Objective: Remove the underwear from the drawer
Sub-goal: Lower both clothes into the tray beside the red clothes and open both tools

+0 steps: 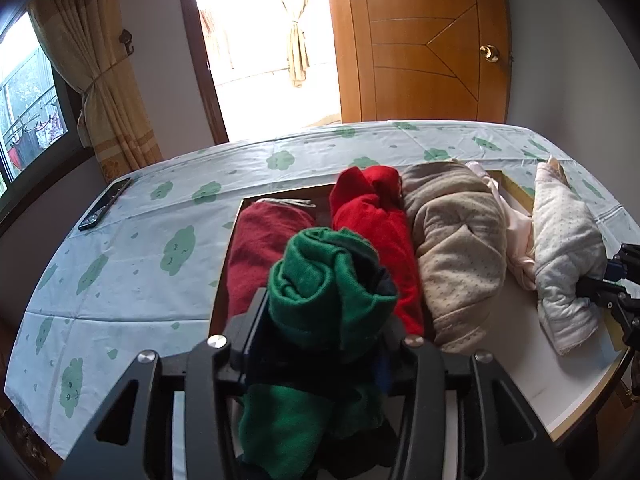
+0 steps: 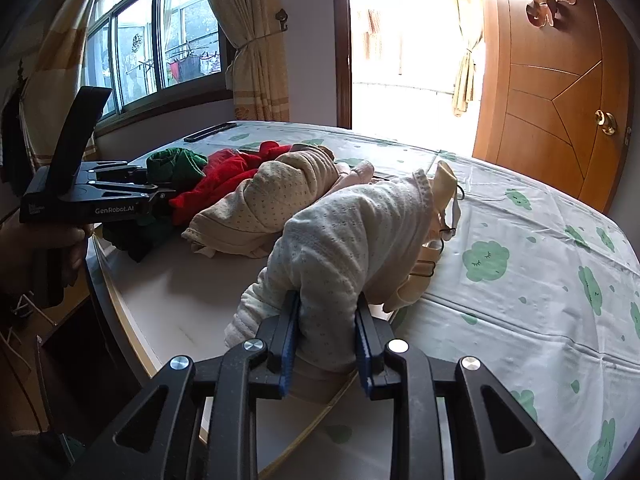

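Note:
A wooden drawer with a white bottom lies on the bed, holding rolled underwear. My left gripper is shut on a green roll at the drawer's near left; this gripper shows from the side in the right wrist view, held by a hand. Behind the green roll lie a dark red roll, a bright red one, a beige dotted one and a pink piece. My right gripper is shut on the near end of a pale dotted roll by the drawer's right rim.
The bed carries a pale sheet with green cloud prints. A dark phone lies at its far left corner. Beige cloth with black straps sits under the pale roll's far end. A wooden door, a curtained doorway and a window stand beyond.

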Motion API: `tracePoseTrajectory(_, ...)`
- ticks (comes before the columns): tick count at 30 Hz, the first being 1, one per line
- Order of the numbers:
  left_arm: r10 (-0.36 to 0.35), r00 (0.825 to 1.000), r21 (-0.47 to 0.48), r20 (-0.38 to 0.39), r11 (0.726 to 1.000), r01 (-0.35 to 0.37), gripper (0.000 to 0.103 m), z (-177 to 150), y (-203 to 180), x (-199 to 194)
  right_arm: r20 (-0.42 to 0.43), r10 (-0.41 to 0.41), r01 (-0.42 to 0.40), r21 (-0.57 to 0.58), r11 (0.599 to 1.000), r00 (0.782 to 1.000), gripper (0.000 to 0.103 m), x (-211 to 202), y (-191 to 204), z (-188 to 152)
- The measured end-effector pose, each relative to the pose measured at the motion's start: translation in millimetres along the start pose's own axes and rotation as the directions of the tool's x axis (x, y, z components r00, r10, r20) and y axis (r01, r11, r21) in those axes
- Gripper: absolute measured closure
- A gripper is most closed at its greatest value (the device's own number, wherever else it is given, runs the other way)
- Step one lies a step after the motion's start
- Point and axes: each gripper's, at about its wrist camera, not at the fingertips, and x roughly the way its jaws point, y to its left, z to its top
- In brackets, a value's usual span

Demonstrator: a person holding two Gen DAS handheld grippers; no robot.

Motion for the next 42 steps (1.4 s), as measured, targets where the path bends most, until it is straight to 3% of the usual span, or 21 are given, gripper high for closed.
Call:
tracePoseTrajectory(4, 0.009, 1.0, -0.008, -0.001, 1.0, -0.009, 0.048, -1.7, 1.8, 0.8, -0.001, -0.002, 0.002, 0.007, 1.0, 1.0, 0.074, 0.3, -0.3, -0.1)
tracePoseTrajectory(17, 0.001, 1.0, -0.025, -0.008, 1.0, -0.001, 0.043, -5.7, 4.4, 3.4, -0.008, -0.006, 0.006, 0.007, 1.0, 1.0, 0.072, 0.4, 0.4, -1.4)
tracePoseTrajectory(22, 0.026, 1.0, -0.028, -0.005, 0.999, -0.027, 0.027, -10.1, 5.6, 1.2, 0.001, -0.013, 0.013, -0.001, 1.0, 1.0, 0.057, -3.7, 5.8, -1.9)
tracePoseTrajectory(26, 0.015, 1.0, -0.049, 0.003, 0.999, -0.014, 0.024, -16.2, 9.2, -3.9, 0.028, -0.012, 0.012, 0.0, 1.0, 1.0, 0.038, -10.1, 10.3, -3.5)
tracePoseTrajectory(29, 0.015, 1.0, -0.053, 0.026, 0.998, -0.014, 0.018, -21.2, 10.1, -10.8, 0.043, -0.003, 0.003, 0.002, 1.0, 0.999, 0.035, -15.8, 12.5, -5.5)
tracePoseTrajectory(42, -0.058, 0.991, -0.096, 0.119, 0.993, 0.07, 0.01, -42.0, 9.4, -50.6, 0.109, 0.024, -0.021, -0.027, 0.999, 0.994, 0.033, -56.0, 37.4, -23.7)
